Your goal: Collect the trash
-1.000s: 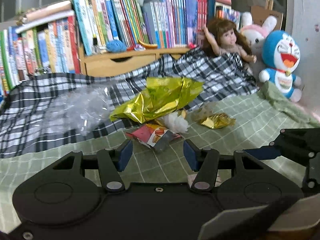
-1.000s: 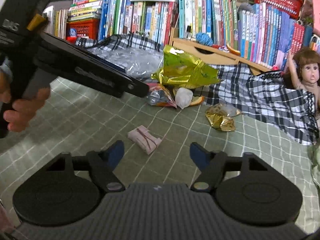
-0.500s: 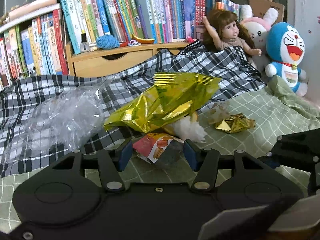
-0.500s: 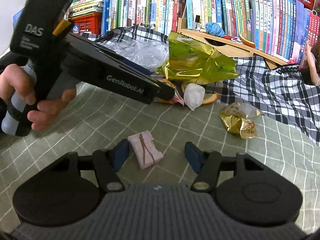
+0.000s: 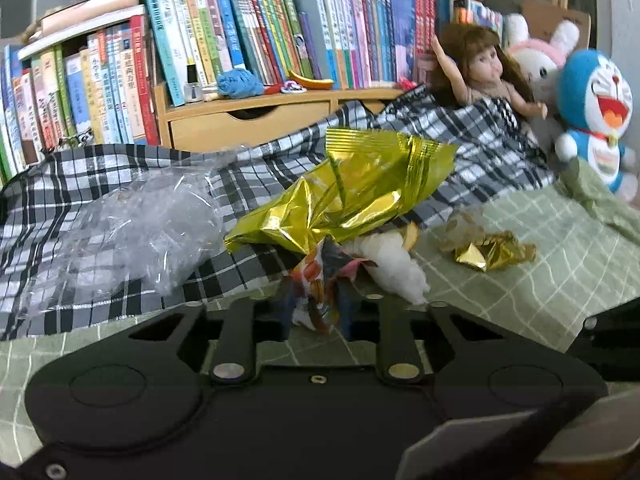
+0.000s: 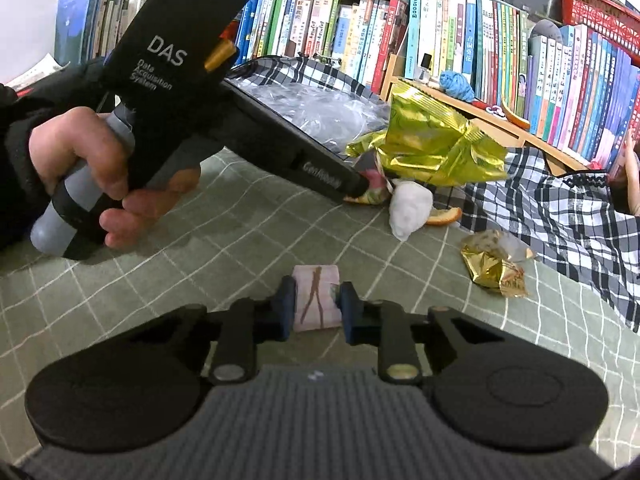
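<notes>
My left gripper (image 5: 316, 312) is shut on a small red and orange snack wrapper (image 5: 314, 284) on the green checked sheet (image 5: 540, 280). Just behind the wrapper lie a big gold foil bag (image 5: 352, 196), a white tissue wad (image 5: 396, 268) and an orange peel (image 5: 410, 234). My right gripper (image 6: 316, 308) is shut on a flat pink packet (image 6: 316, 300), also on the sheet. The right wrist view shows the left gripper (image 6: 360, 186), held by a hand (image 6: 100, 176), with its tip at the wrapper. A small crumpled gold wrapper (image 6: 494, 266) lies to the right.
A clear plastic bag (image 5: 120, 232) lies on a black and white plaid blanket (image 5: 100, 184) at the left. Books (image 5: 260, 40) line a wooden shelf with a drawer (image 5: 256, 120) behind. A doll (image 5: 484, 72) and plush toys (image 5: 592, 112) sit at the back right.
Both grippers moved forward and went from open to shut: the left onto the snack wrapper, the right onto the pink packet.
</notes>
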A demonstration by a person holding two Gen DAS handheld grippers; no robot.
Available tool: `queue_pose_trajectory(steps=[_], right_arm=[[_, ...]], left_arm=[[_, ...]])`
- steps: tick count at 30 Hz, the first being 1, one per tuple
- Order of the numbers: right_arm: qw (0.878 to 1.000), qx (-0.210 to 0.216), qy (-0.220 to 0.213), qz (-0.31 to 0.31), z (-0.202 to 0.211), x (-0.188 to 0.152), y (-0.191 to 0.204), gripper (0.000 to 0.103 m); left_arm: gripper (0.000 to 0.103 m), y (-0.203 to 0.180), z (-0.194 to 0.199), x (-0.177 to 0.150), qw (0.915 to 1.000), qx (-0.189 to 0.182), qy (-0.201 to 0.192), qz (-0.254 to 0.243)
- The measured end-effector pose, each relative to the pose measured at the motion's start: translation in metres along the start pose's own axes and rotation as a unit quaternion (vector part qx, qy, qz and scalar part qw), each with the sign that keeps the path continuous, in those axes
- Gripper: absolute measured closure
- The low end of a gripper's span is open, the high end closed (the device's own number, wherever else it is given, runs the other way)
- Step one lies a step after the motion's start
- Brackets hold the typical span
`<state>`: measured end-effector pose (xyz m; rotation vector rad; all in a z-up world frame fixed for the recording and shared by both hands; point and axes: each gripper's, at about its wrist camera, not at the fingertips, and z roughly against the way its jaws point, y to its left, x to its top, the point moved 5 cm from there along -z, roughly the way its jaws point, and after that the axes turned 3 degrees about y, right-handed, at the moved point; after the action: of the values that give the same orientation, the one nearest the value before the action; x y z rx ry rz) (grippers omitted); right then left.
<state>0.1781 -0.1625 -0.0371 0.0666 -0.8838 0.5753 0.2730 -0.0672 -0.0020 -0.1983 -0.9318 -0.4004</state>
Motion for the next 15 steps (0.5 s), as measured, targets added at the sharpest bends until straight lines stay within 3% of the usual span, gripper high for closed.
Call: queue_pose_trajectory(steps=[3,15], right_arm=[[1.000,0.007,0.003,-0.013,-0.001,0.000,-0.004,0.075],[1.000,0.016,0.006,-0.024,0.005,0.001,0.001,0.074]], left_arm=[[0.095,-0.005,0.008,0.002,0.9999,-0.002,-0.011,-0.012],[0.100,-0.010,0.034,0.006,0.9998,-0.005,-0.021,-0.002]])
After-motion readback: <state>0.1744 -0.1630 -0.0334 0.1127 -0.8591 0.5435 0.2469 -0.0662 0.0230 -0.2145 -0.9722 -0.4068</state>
